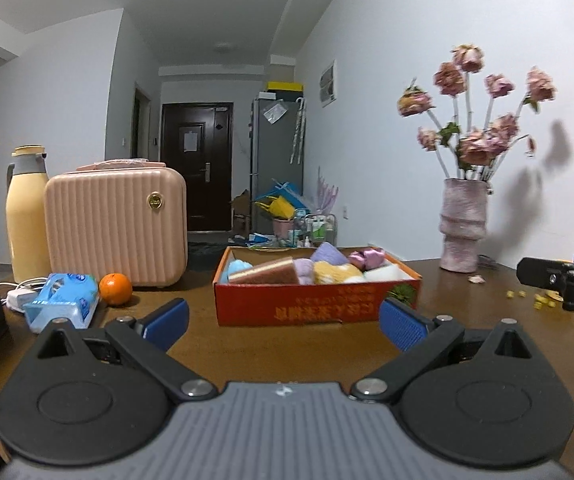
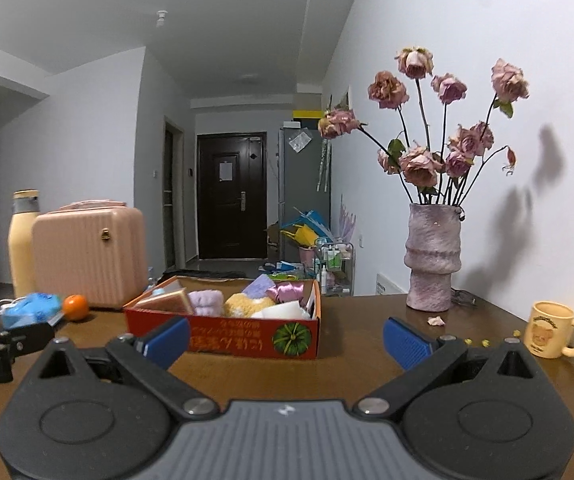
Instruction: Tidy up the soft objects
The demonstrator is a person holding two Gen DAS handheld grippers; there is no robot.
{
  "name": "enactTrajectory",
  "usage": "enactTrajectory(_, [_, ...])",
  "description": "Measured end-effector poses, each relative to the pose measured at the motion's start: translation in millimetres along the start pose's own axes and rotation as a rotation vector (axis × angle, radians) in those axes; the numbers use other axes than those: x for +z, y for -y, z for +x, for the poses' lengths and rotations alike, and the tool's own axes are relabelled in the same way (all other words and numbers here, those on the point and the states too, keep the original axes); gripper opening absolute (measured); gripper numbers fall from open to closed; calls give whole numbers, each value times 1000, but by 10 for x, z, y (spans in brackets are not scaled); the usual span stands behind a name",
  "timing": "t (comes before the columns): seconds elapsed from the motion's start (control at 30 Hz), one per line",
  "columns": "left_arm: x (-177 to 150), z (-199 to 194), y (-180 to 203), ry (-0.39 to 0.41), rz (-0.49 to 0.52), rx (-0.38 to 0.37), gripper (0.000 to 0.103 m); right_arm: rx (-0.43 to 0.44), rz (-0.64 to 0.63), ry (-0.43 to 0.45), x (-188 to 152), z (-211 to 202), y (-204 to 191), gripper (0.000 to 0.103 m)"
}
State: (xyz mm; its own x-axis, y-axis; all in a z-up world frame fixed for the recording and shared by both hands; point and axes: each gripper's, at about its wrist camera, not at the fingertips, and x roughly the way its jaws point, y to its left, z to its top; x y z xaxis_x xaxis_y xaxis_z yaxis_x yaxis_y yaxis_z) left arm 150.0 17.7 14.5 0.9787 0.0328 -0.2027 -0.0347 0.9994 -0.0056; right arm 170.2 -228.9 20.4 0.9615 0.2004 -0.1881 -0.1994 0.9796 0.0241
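Both blue fingers (image 1: 169,322) of the left gripper (image 1: 285,322) stand spread wide and empty, low over the brown table (image 1: 467,304). Just ahead sits the red cardboard box (image 1: 315,304), packed with soft objects: a sponge (image 1: 267,274), a yellow fluffy piece (image 1: 335,272), a lilac towel (image 1: 305,270).

From the right wrist, the right gripper (image 2: 287,340) is likewise parted with nothing between its pads, the box (image 2: 223,336) ahead and slightly left. These pieces look light and squashy, probably best pinched across a raised middle fold.
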Motion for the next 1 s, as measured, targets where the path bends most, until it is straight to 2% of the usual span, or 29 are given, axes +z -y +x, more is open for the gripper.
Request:
enactTrajectory(0.23, [-185,-579,51,-17,22,-31,103,19,-23,-1,-142,-630,-78,103])
enactTrajectory(0.4, [-242,-845,29,-11,13,-33,103,21,-22,4,-222,-911,-121,103])
enactTrajectory(0.7, [-235,-1099,38,24,13,-39,103,16,-19,30,-209,-1114,-155,103])
enactTrajectory(1.0, [-236,-1160,33,34,8,-41,103,15,-23,36,-202,-1170,-196,103])
